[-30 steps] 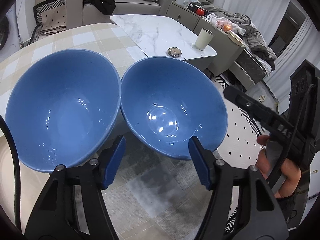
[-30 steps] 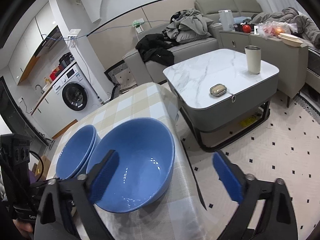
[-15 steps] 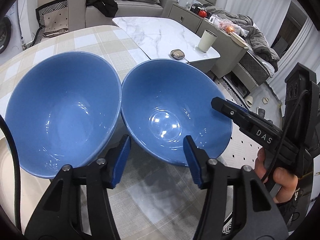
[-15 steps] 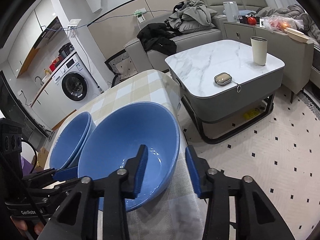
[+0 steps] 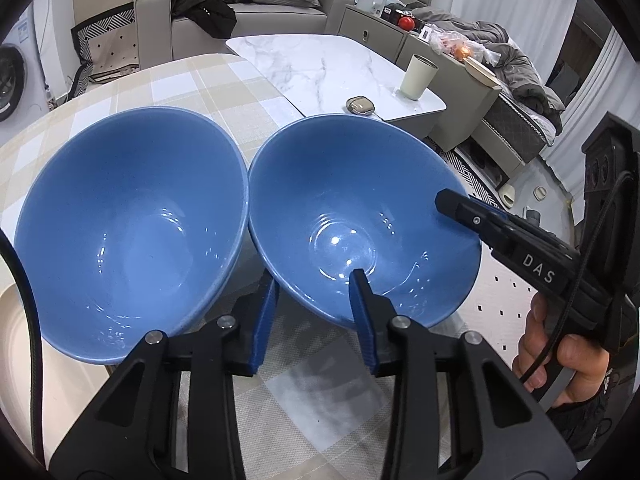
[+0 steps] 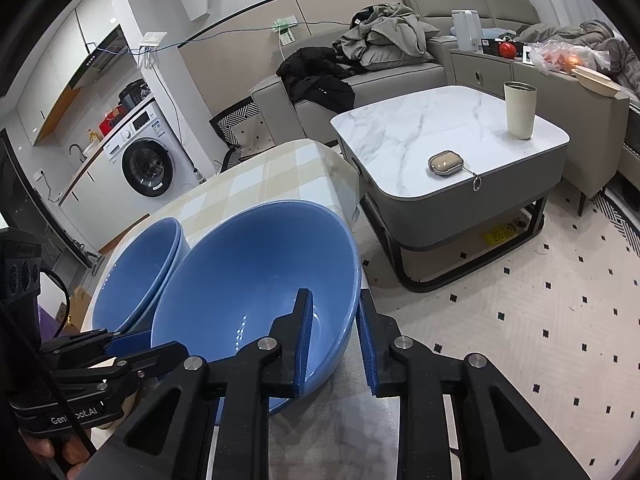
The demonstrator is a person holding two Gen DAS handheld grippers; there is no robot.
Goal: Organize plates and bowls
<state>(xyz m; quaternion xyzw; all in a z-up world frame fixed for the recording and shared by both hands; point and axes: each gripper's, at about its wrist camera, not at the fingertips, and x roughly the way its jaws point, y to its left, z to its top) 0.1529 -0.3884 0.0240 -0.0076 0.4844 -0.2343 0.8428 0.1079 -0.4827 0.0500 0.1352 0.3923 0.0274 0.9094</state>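
My left gripper (image 5: 314, 316) straddles the near rim of the right-hand blue bowl (image 5: 360, 220), one blue finger inside and one outside, and its jaws are closing; I cannot tell whether the pads already press the rim. That bowl sits on a checked tablecloth (image 5: 200, 84), touching a second blue bowl (image 5: 132, 232) to its left. Only my left camera shows the pale plate (image 5: 12, 344) at the far left edge and the bare hand (image 5: 560, 356) holding my other tool. My right gripper (image 6: 334, 340) is closing on the same bowl's (image 6: 256, 276) opposite rim, fingers either side and looking tight against it. Only my right camera shows that the far blue bowl (image 6: 140, 276) is really two nested bowls, and reveals a washing machine (image 6: 148, 160) behind. Both views show the marble coffee table (image 6: 432, 128) with a cream tumbler (image 6: 519, 110).
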